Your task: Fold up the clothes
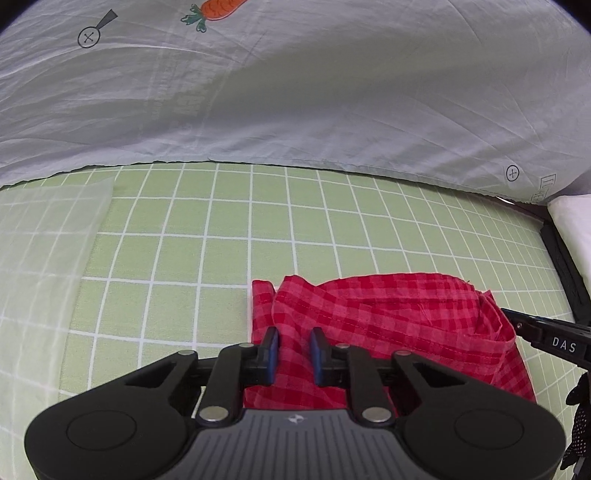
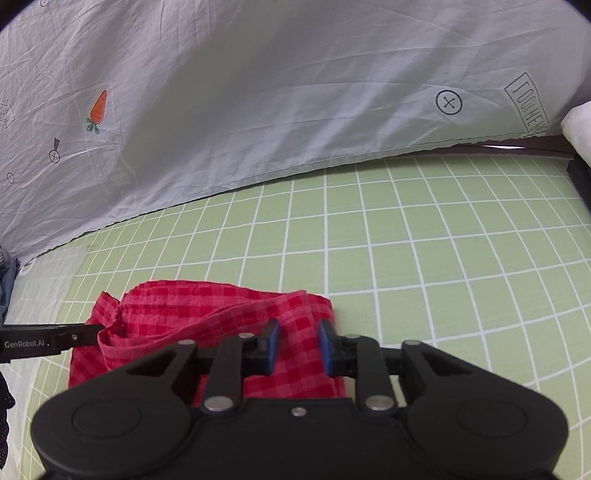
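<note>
- Red checked garment [image 1: 388, 314] lies crumpled on the green grid-patterned sheet [image 1: 221, 240], at the near edge of both wrist views, well short of the pale printed sheet [image 1: 295, 92] hanging behind.
- Left gripper [image 1: 294, 341] sits at the garment's left end. Its blue pads [image 1: 272, 349] are drawn close together, and the narrow space between them is filled by a fold of the fabric, which they pinch.
- Right gripper [image 2: 297, 334] sits at the garment's right end. Its blue pads [image 2: 325, 347] are likewise close together, gripping fabric.
- Fabric bunches up into a ridge at each gripper tip.
- Carrot print [image 1: 218, 9] marks the pale sheet.
- Translucent film [image 1: 44, 240] overlies the grid sheet, left of the garment and apart from it.
</note>
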The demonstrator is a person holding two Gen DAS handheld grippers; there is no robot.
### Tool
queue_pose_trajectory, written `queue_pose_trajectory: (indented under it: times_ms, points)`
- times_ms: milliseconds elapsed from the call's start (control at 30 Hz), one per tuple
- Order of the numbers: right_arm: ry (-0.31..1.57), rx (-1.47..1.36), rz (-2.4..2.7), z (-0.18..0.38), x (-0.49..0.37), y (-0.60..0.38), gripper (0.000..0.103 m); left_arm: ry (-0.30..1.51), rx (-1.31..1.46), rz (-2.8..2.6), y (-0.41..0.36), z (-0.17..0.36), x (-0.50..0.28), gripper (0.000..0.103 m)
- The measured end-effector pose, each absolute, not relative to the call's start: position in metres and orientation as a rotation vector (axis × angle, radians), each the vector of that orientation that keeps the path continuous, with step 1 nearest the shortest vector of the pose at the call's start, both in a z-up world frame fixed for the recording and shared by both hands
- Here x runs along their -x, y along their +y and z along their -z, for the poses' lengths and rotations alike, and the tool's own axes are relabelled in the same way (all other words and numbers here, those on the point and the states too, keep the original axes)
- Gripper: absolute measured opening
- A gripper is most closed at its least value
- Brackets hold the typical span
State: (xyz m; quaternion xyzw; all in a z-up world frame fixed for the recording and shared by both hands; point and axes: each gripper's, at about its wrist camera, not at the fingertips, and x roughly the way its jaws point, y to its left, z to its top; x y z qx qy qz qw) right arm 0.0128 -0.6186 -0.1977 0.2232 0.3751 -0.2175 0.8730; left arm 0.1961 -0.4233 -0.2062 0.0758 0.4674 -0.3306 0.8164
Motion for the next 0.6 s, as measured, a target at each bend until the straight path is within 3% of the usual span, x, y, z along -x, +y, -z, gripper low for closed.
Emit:
queue_pose_trajectory:
  times_ms: [200, 333, 433, 467, 500, 533, 567, 600]
  points:
    - [0.695, -0.518, 0.505, 0.188, 0.004, -0.632, 0.000, 0.943, -0.067, 0.626, -0.395, 0.198, -0.194, 0.000]
    - [0.656, -0.586, 0.551, 0.187, 0.017, -0.647, 0.000, 0.959, 0.217, 0.585, -0.360, 0.203, -0.203, 0.002]
    - [0.681, -0.559, 0.573, 0.186, 0.014, -0.644, 0.003, 0.969, 0.232, 0.531, -0.355, 0.204, -0.206, 0.016]
    - [0.688, -0.556, 0.578, 0.185, 0.013, -0.643, 0.009, 0.968, 0.219, 0.540, -0.355, 0.203, -0.206, 0.028]
    - [0.688, -0.560, 0.577, 0.184, 0.013, -0.642, 0.020, 0.970, 0.210, 0.556, -0.355, 0.202, -0.206, 0.041]
    - [0.682, -0.566, 0.572, 0.182, 0.013, -0.640, 0.033, 0.975, 0.206, 0.569, -0.356, 0.201, -0.205, 0.047]
    - [0.673, -0.569, 0.564, 0.180, 0.014, -0.639, 0.056, 0.980, 0.201, 0.582, -0.356, 0.201, -0.204, 0.060]
    - [0.668, -0.566, 0.552, 0.178, 0.014, -0.636, 0.064, 0.985, 0.197, 0.594, -0.357, 0.201, -0.204, 0.072]
